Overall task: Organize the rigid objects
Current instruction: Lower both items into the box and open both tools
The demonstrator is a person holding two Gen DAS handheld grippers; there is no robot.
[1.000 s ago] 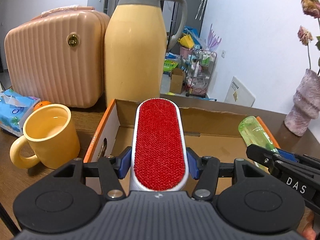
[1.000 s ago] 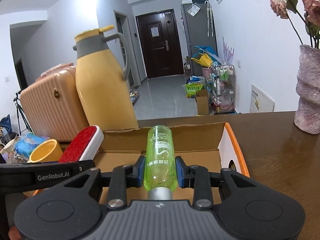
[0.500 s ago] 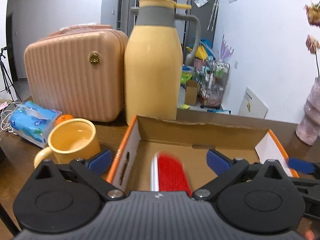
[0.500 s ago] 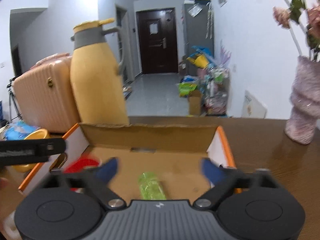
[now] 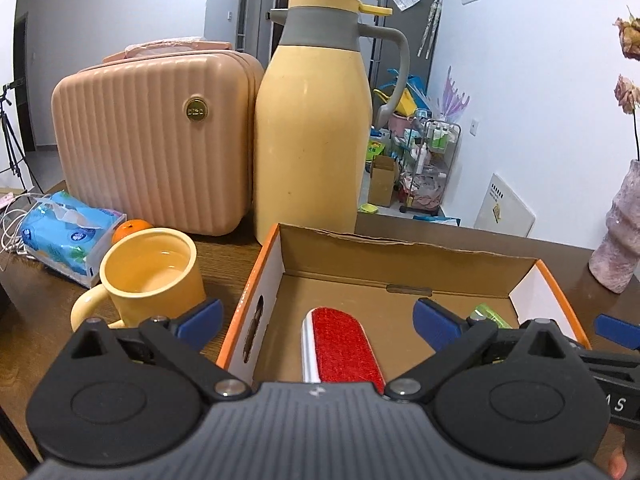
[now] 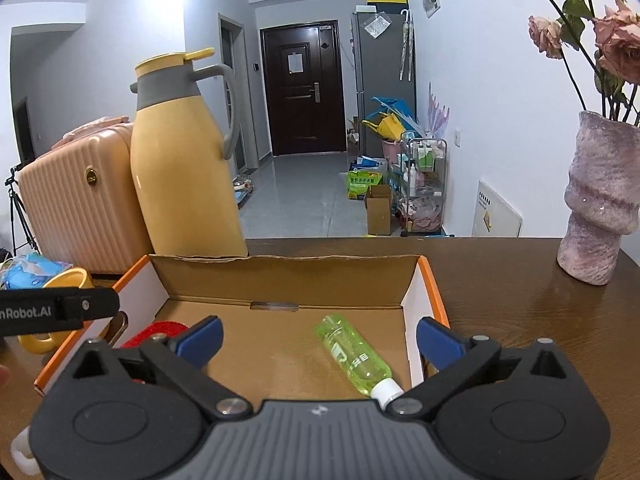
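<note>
Hovering low in the frame, the left gripper (image 5: 316, 320) stands spread wide with nothing between its pads; its jaws have just been opening. The right gripper (image 6: 318, 336) is likewise spread and empty, also just opened.

Lint brush (image 5: 344, 350): lying flat on the floor of the cardboard box (image 5: 400, 252), lower centre of the left view, directly below and ahead of the left gripper, long axis running away from the camera. Left hand is the nearer.

Green bottle (image 6: 354, 360): on the box floor, lower right of centre in the right view, cap toward the camera, long axis slanting up-left. Right hand is the nearer.

Judgement: both items placed; next pick likely outside the box.

Yellow mug (image 5: 150, 276) sits left of the box, apart from it. Beyond: yellow jug (image 5: 312, 132), pink case (image 5: 152, 140).
</note>
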